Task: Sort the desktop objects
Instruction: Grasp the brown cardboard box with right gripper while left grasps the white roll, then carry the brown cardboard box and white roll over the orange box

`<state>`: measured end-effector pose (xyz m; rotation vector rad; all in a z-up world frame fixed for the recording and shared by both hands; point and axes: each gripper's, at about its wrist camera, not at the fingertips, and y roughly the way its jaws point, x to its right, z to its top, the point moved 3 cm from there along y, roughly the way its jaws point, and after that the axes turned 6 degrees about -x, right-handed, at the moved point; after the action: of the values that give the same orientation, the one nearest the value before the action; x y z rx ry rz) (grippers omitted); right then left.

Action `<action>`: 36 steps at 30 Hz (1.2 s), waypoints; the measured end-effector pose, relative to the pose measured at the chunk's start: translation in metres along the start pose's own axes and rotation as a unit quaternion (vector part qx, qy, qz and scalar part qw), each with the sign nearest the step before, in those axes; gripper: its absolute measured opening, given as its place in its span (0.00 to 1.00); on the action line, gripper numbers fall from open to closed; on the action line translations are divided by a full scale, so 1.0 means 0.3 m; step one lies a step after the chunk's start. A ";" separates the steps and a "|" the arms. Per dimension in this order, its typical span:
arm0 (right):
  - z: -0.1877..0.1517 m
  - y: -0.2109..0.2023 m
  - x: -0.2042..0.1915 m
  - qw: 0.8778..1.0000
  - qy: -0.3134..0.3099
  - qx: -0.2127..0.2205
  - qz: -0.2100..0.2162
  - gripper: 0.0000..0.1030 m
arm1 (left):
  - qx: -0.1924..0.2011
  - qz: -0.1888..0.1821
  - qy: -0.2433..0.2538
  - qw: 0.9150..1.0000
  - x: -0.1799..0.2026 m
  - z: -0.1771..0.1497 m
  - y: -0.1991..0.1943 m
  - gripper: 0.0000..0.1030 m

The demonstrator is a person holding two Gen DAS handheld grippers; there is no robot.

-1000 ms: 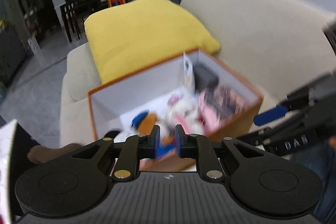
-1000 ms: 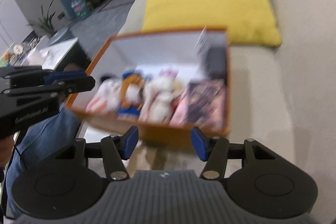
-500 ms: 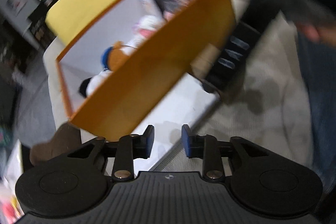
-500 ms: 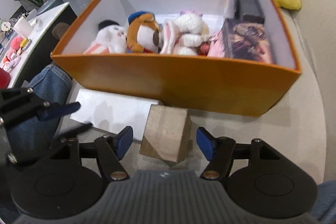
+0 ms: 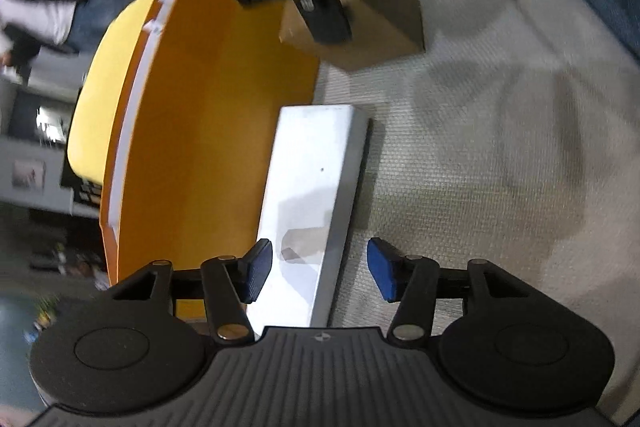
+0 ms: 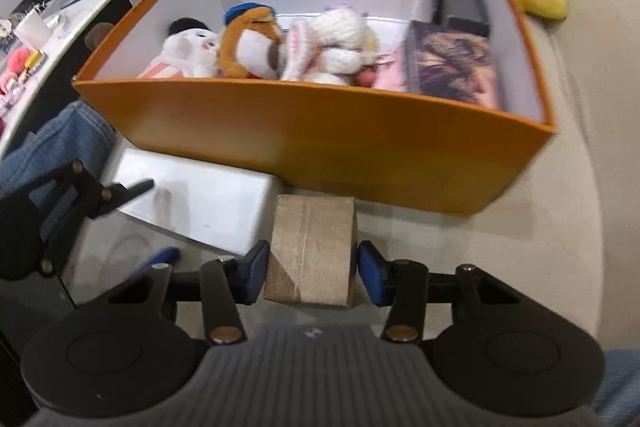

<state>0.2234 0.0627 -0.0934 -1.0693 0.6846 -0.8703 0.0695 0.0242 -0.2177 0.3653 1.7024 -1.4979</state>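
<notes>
Nearest, the right gripper (image 6: 308, 273) has been closing around the small brown cardboard box (image 6: 310, 247) on the beige sofa cushion (image 6: 460, 247), pads not yet pressing. The left gripper (image 5: 316, 269), spreading, straddles the flat white box (image 5: 308, 187) beside it. Beyond sits the orange storage box (image 6: 320, 143), holding plush toys (image 6: 260, 47). An off-centre squeeze could twist the cardboard box free.

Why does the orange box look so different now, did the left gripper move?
Yes. The left gripper has dropped from above the orange box to beside its outer wall, its jaws just opening over the white box.
</notes>
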 end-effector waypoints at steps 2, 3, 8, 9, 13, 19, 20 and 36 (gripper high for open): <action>-0.010 0.004 0.032 1.000 0.009 -0.004 -0.001 0.49 | 0.001 0.011 0.020 1.000 0.014 0.009 0.011 0.61; -0.014 0.006 0.046 1.000 0.016 -0.005 0.003 0.49 | 0.003 0.019 0.032 0.999 0.021 0.013 0.017 0.61; -0.022 0.006 0.066 1.000 0.021 0.001 0.023 0.49 | 0.006 0.051 0.062 0.997 0.041 0.027 0.058 0.61; -0.023 0.007 0.067 0.999 0.021 0.002 0.024 0.49 | 0.008 0.057 0.065 0.996 0.042 0.029 0.065 0.57; -0.030 0.006 0.076 0.999 0.025 0.004 0.033 0.49 | -0.001 0.037 0.047 0.998 0.024 0.040 0.052 0.45; -0.041 0.008 0.090 0.998 0.034 0.001 0.050 0.49 | -0.017 -0.059 -0.001 0.998 -0.099 0.042 -0.037 0.34; -0.043 0.006 0.090 0.998 0.032 0.000 0.050 0.48 | -0.022 -0.091 -0.020 0.995 -0.131 0.047 -0.049 0.33; -0.023 0.026 0.109 0.997 0.012 -0.026 0.074 0.49 | -0.050 -0.212 -0.110 0.970 -0.275 0.090 0.019 0.32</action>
<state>0.2362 0.0330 -0.1052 -1.0430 0.7995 -0.7414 0.1349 0.0248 -0.1604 -0.2282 1.7363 -1.6703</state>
